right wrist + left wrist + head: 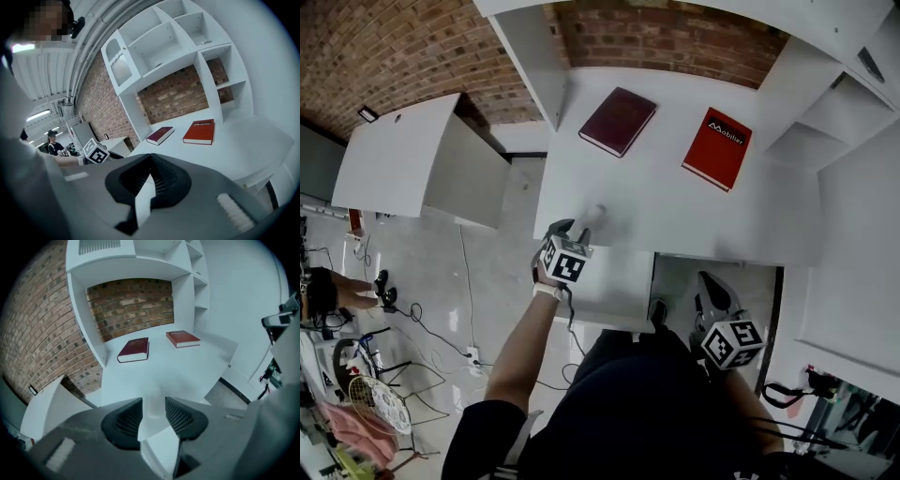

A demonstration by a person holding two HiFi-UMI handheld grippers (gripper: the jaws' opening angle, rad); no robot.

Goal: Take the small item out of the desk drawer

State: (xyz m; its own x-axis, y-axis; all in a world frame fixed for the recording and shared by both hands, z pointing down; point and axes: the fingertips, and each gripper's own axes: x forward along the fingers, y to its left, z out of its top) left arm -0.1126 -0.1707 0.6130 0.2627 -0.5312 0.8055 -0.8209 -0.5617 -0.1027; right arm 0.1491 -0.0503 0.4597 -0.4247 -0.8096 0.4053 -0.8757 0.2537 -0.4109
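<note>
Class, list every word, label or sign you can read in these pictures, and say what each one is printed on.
"Mobilier": white print on the cover of the red book.
Dark red book: a faint mark on the cover, too small to read.
Two marker cubes: black-and-white square patterns only, no words.

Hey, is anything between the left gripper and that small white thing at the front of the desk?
Nothing visible. The small white thing stands on the desk right between the left gripper's open jaws, apparently untouched. The maroon book and the red book lie farther back.
</note>
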